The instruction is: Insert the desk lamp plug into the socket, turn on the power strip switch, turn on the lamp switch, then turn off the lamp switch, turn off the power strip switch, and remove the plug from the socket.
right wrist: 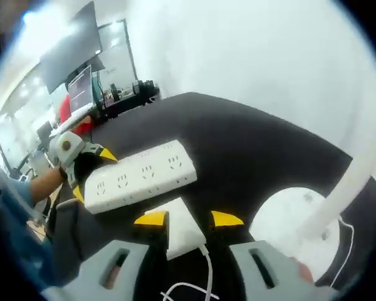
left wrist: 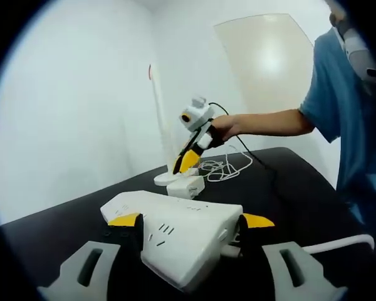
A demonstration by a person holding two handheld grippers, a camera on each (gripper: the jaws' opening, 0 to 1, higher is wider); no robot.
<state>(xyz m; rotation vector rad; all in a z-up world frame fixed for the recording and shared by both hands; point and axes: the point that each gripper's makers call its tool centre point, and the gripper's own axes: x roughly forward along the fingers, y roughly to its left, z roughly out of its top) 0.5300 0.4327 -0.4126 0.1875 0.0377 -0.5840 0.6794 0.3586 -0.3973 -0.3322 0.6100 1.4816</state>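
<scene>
- Yellow-tipped left tongs point(left wrist: 189, 221) pinch one end of the white strip point(left wrist: 175, 235), a tip on each long side; the strip tilts, its far end down by the black surface point(left wrist: 288, 188).
- In the right gripper view the same tongs point(right wrist: 88, 172) grip the strip's point(right wrist: 138, 175) far end, and a person's forearm point(right wrist: 41, 183) runs back from them.
- A white cord point(left wrist: 338, 244) leaves the strip's near end, toward the right.
- Right tongs point(right wrist: 189, 219) straddle the white plug point(right wrist: 182, 229), which lies on the surface point(right wrist: 238, 150) just beside the strip; I cannot tell whether the tips press it.
- The plug's cable point(right wrist: 208, 269) trails back between the tongs.
- In the left gripper view the right tongs point(left wrist: 188, 162) point down over the plug point(left wrist: 187, 186), held by a hand point(left wrist: 229, 127) from a blue sleeve point(left wrist: 329, 94).
- The lamp base point(right wrist: 294, 216), a white disc, sits just right of the plug, its stem point(right wrist: 354, 169) rising up.
- Loose white cable point(left wrist: 222, 168) coils on the surface beyond the plug, near the lamp point(left wrist: 165, 177).
- Sockets point(right wrist: 147, 170) on the strip face up, none filled.
</scene>
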